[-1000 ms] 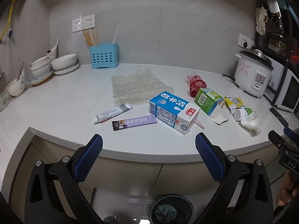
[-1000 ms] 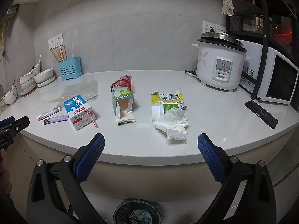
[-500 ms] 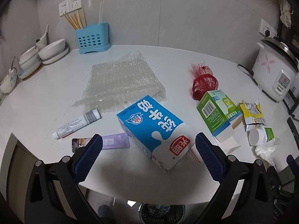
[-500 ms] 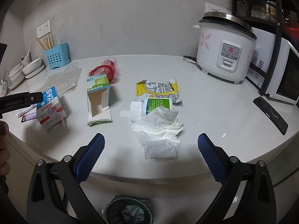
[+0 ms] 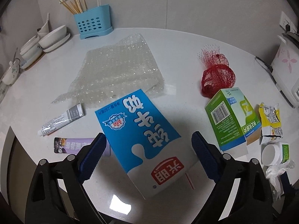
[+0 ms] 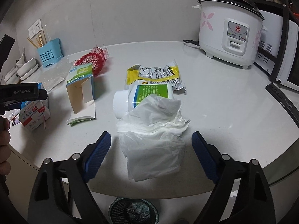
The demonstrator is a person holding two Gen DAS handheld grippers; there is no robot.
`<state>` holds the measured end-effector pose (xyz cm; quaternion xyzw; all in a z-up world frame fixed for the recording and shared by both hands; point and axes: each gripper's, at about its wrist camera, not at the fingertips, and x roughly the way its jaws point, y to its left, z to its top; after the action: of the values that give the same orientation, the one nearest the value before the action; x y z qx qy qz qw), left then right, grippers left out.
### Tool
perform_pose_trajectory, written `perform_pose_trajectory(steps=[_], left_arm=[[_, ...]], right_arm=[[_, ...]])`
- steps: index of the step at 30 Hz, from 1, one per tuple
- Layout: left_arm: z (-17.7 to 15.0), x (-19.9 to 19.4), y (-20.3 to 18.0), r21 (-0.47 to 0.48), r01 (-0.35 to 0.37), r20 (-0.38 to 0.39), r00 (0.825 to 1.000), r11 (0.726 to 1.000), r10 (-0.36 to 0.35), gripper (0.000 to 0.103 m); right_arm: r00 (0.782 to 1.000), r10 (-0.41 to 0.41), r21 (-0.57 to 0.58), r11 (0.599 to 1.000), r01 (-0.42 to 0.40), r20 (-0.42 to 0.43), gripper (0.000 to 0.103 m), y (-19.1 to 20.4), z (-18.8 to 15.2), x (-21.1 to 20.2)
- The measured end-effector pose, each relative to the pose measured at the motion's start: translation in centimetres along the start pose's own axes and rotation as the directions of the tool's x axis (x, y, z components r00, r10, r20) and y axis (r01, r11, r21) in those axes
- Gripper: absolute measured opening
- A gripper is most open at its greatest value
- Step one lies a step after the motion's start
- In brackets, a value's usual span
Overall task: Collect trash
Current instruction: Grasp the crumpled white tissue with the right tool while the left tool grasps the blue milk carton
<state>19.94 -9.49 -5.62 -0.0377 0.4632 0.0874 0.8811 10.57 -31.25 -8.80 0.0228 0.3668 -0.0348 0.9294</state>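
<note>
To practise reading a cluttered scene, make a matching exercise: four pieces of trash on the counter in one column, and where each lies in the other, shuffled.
Things:
1. milk carton
2. crumpled tissue
3. red net
4. bubble wrap

Places:
A. between the right gripper jaws
B. in front of the blue utensil holder
C. between the left gripper jaws
D. just behind the green box

Pairs: 1-C, 2-A, 3-D, 4-B
</note>
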Motion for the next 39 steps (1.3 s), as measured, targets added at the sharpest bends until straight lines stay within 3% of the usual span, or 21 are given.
perform_pose_trajectory(steps=[8, 10, 15, 17, 19, 20, 30, 32, 39], left_arm=[[-0.3, -0.2, 0.2, -0.027, 0.026, -0.022, 0.999, 0.999, -0.026, 0.072], [-0.5, -0.4, 0.3, -0.029, 0.037, -0.026, 0.999, 0.999, -0.038, 0.071], [-1.0, -1.1, 0.6, -0.019, 0.043, -0.015, 0.999, 0.999, -0.043, 0.069], [-1.1, -1.4, 0.8, -0.017, 0.047, -0.012, 0.999, 0.999, -0.047, 0.069], [-1.2, -1.6, 0.9, -0.012, 0.05, -0.007, 0.999, 0.999, -0.05, 0.069], [-1.2, -1.7, 0.9, -0.01, 0.051, -0.004, 0.999, 0.999, -0.051, 0.069], [-1.3, -2.3, 0.8, 0.001, 0.059, 0.009, 0.998, 0.998, -0.059, 0.068], [-1.4, -2.3, 0.8, 0.009, 0.061, 0.01, 0.998, 0.998, -0.061, 0.068], [-1.9, -2.5, 1.0, 0.018, 0.072, 0.01, 0.997, 0.997, -0.073, 0.068]], right_arm=[[1.0, -0.012, 0.001, 1.0, 0.012, -0.006, 0.054, 0.1, 0.0, 0.0], [1.0, -0.013, -0.001, 1.0, 0.013, -0.006, 0.042, 0.1, 0.1, -0.1], [1.0, -0.017, -0.002, 1.0, 0.017, -0.001, 0.035, 0.0, 0.0, -0.4], [1.0, -0.015, -0.013, 1.0, 0.015, 0.018, 0.042, 0.1, -0.2, -0.9], [0.999, -0.017, -0.014, 1.0, 0.018, 0.046, 0.084, 0.1, -0.3, -1.7], [0.998, -0.016, -0.009, 1.0, 0.017, 0.068, 0.09, 0.0, -0.4, -2.2], [0.998, -0.038, -0.022, 0.999, 0.039, 0.053, 0.092, 1.3, 1.0, -1.2], [0.999, -0.029, -0.013, 0.999, 0.029, 0.035, 0.087, 1.2, 1.0, -0.5], [0.999, -0.036, 0.009, 0.999, 0.036, 0.005, 0.044, 0.8, 0.6, 0.5]])
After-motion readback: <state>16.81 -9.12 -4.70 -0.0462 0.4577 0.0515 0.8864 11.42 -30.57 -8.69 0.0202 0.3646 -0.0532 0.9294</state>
